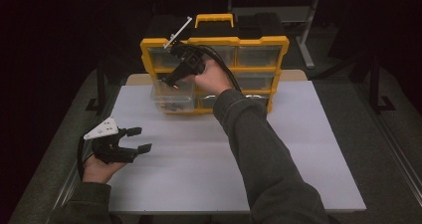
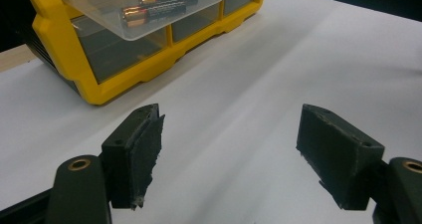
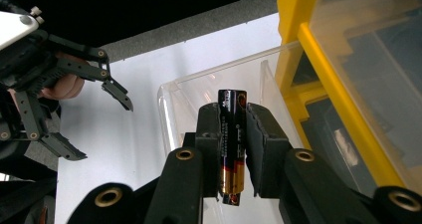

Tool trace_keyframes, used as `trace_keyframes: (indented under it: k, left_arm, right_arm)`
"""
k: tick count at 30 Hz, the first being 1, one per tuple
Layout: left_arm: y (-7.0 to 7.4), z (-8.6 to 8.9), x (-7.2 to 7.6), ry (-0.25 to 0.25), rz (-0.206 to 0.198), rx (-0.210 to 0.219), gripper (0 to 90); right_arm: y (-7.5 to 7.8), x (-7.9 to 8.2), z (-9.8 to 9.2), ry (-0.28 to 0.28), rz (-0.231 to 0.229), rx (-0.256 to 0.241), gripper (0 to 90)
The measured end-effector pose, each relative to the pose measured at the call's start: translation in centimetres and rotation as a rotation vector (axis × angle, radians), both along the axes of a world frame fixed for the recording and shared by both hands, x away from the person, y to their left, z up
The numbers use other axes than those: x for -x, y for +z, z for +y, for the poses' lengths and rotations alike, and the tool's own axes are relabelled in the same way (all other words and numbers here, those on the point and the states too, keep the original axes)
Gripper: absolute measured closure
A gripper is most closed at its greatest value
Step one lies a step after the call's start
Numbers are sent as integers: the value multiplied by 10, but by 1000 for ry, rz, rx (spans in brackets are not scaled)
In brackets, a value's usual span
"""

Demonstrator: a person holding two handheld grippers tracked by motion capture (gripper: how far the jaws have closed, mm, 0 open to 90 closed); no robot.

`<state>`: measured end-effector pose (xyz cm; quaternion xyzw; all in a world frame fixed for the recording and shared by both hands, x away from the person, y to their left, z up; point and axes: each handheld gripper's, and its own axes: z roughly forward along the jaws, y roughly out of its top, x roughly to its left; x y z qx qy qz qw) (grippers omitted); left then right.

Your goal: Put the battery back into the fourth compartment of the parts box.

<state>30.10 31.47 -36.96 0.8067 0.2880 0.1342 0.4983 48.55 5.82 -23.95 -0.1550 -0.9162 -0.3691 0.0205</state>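
Clearly the work in hand is moving batteries between the clear drawer [image 1: 171, 98] and the table, and it looks roughly midway. The right gripper [image 3: 233, 134] has its jaws closed tight on a single battery [image 3: 232, 139], held upright between the pads with the copper-coloured end pointing down toward the camera. In the high view that right gripper [image 1: 175, 79] hangs over the left part of the yellow organizer [image 1: 214, 41], just above the drawer that is pulled out toward the near side. Whether the battery is coming out of the drawer or about to go in cannot be told from these pictures.

The left gripper [image 2: 229, 149] has its jaws spread wide with nothing between them, hovering above bare white table [image 2: 278, 74]. In the high view this left gripper [image 1: 133, 140] sits at the near left, well apart from the organizer, held in the person's left hand [image 1: 97, 169].

Seen from the left gripper, at least two more batteries [image 2: 159, 5] lie side by side in the pulled-out drawer. So, by my judgement, one battery is in grasp, several are in the drawer, and none lies on the table. What remains is to place the held battery and, likely, to push the drawer shut.
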Motion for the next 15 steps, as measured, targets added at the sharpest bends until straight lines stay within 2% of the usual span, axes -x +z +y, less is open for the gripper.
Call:
trace_keyframes:
  k: [2, 15]
  left_arm:
    - [1, 1, 0, -2, 7, -15, 255]
    - [0, 2, 0, -6, -1, -22, 255]
  right_arm:
    - [-3, 0, 2, -2, 3, 9, 759]
    - [-16, -2, 2, -8, 24, 20, 758]
